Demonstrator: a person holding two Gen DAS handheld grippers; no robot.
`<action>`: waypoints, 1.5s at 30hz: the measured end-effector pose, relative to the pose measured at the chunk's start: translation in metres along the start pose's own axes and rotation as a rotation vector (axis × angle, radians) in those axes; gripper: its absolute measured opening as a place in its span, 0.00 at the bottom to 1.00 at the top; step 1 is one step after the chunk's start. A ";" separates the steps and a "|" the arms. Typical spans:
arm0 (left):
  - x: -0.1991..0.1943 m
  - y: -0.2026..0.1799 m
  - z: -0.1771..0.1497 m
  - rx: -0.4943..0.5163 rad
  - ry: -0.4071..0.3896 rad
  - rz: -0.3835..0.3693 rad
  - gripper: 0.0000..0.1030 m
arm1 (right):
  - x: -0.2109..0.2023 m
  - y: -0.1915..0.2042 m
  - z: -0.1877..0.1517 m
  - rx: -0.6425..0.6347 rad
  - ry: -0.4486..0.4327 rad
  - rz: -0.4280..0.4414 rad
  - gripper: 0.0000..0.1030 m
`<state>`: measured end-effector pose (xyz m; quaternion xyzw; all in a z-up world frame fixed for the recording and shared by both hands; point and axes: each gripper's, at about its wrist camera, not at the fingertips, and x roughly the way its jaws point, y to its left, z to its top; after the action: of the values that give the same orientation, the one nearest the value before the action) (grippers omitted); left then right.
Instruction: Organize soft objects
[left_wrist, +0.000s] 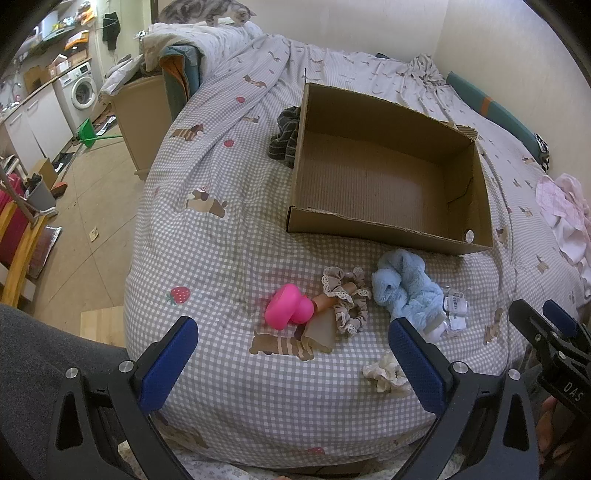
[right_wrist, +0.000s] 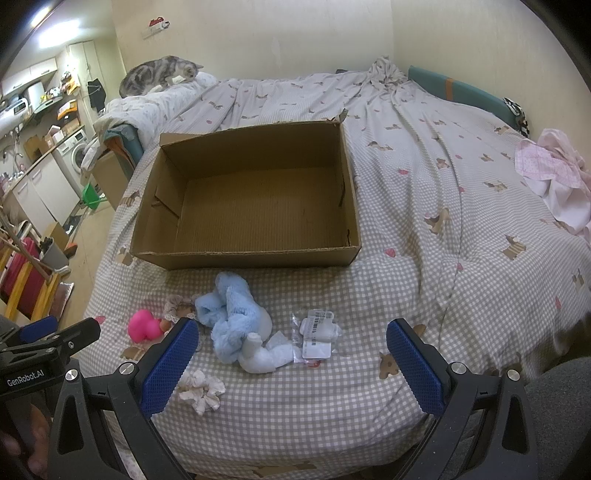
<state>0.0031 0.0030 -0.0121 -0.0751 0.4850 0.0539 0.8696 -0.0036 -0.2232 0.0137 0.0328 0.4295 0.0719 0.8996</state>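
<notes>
On the checked bedspread (left_wrist: 229, 258), near the foot of the bed, the soft things lie in a loose row, and both grippers hang over them with nothing in their grasp. The left gripper (left_wrist: 293, 363) has its blue pads spread wide; ahead of it, between the two fingers, sits the pink toy (left_wrist: 288, 306), touching a brown piece and the beige lace scrunchie (left_wrist: 347, 299) just to its right. Beside the right-hand finger of that gripper lies the cream scrunchie (left_wrist: 386, 371), partly tucked behind the pad. Further right is the blue plush (left_wrist: 404, 291), with small packets in clear wrap (left_wrist: 456, 306) just beyond it.

Over to the right wrist view: the right gripper (right_wrist: 293, 363) is just as wide open and empty. The blue plush (right_wrist: 236, 325) lies ahead of it, closer to the left-hand finger, and the wrapped packets (right_wrist: 317, 334) sit almost midway between the pads, a little further out. The cream scrunchie (right_wrist: 201, 391) rests close by the left-hand pad; the pink toy (right_wrist: 144, 328) is off to the left, outside the fingers.

Behind the row stands the open cardboard box (right_wrist: 243, 258), nothing inside, its near wall just beyond the plush. A grey tabby cat (right_wrist: 159, 77) crouches on the bedding at the far corner.
</notes>
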 end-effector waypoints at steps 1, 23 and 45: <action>0.000 0.000 0.000 0.000 0.000 0.001 1.00 | 0.000 0.000 0.000 -0.001 0.000 0.000 1.00; -0.004 -0.001 0.002 0.014 0.011 -0.001 1.00 | -0.005 -0.003 0.009 0.024 0.022 0.046 1.00; 0.019 0.033 0.063 -0.091 0.150 0.060 1.00 | 0.042 -0.052 0.077 0.078 0.192 0.115 1.00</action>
<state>0.0604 0.0474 0.0021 -0.1037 0.5478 0.0960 0.8246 0.0880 -0.2681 0.0235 0.0851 0.5135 0.1093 0.8468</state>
